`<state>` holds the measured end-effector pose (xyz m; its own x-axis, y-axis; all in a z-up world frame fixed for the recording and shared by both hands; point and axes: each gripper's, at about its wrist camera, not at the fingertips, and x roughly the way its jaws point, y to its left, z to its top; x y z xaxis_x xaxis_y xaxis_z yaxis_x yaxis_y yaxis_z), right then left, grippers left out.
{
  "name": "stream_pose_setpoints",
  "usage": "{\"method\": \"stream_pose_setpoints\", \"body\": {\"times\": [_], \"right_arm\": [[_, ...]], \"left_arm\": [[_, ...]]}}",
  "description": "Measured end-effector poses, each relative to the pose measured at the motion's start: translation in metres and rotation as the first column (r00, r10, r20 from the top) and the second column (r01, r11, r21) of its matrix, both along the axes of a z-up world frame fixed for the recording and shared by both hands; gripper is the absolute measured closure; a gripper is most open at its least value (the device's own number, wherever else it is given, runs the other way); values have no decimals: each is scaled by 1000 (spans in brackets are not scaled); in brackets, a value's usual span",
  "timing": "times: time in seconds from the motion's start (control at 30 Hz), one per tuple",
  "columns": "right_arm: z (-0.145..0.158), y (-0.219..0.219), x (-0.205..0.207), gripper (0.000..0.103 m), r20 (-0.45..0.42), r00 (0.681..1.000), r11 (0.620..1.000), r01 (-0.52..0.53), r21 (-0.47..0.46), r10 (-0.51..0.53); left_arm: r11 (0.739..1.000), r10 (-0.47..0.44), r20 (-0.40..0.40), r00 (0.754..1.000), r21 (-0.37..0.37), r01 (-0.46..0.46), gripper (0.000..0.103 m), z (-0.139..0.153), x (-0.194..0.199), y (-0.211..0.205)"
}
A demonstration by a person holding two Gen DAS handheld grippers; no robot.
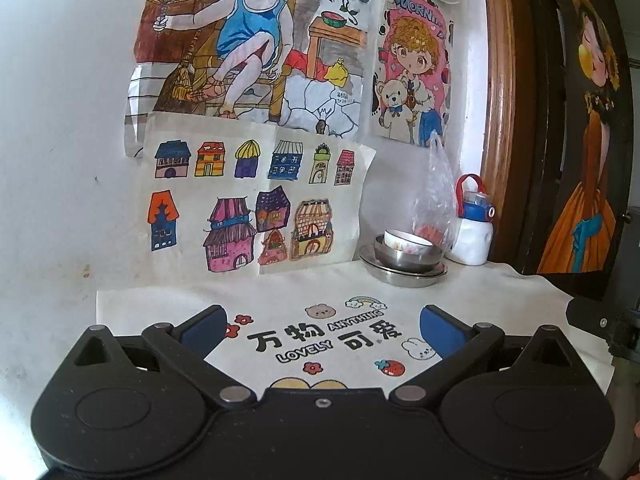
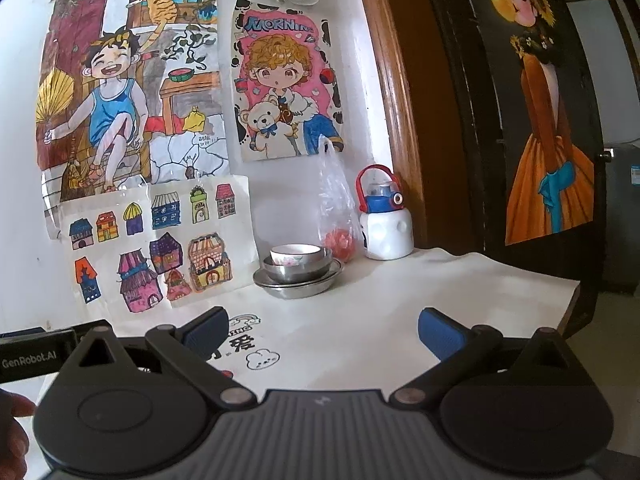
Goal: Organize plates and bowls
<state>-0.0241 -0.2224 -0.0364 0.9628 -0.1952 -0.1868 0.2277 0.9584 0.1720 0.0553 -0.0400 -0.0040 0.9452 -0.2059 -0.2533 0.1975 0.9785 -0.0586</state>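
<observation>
Both the left gripper (image 1: 322, 330) and the right gripper (image 2: 322, 330) hold their blue fingers (image 1: 202, 330) spread wide over the cloth-covered bench (image 2: 400, 304), gripping nothing. At the wall, a flowered bowl (image 2: 296, 255) sits in a steel bowl (image 2: 298, 272) on a steel plate (image 2: 298, 286). A plastic bag (image 2: 336, 216) partly hides behind the stack, its contents unclear.

Wide bare cloth (image 2: 360, 320) in front of both open grippers, nothing in way. Far back by wall: stack of plate (image 2: 298, 282), metal bowl (image 2: 298, 270), white bowl (image 2: 296, 256). Plastic bag (image 2: 336, 208) just behind stack, water bottle (image 2: 384, 220) beside bag. Door frame (image 2: 400, 120) blocks right side.
</observation>
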Motion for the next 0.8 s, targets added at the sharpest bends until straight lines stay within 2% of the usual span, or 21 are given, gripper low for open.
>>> {"method": "stream_pose_setpoints", "body": {"times": [0.37,0.8], "right_arm": [[-11,-3,-6,0,-21,999,999,27,19,-27],[-15,-1,-1,0,-44,999,1000,12,20,-11]], "left_arm": [[1000,1,-28,1000,12,-1,1,-10,-4,1],[1000,14,-51,999,27,-12,1,-17,1,4]]}}
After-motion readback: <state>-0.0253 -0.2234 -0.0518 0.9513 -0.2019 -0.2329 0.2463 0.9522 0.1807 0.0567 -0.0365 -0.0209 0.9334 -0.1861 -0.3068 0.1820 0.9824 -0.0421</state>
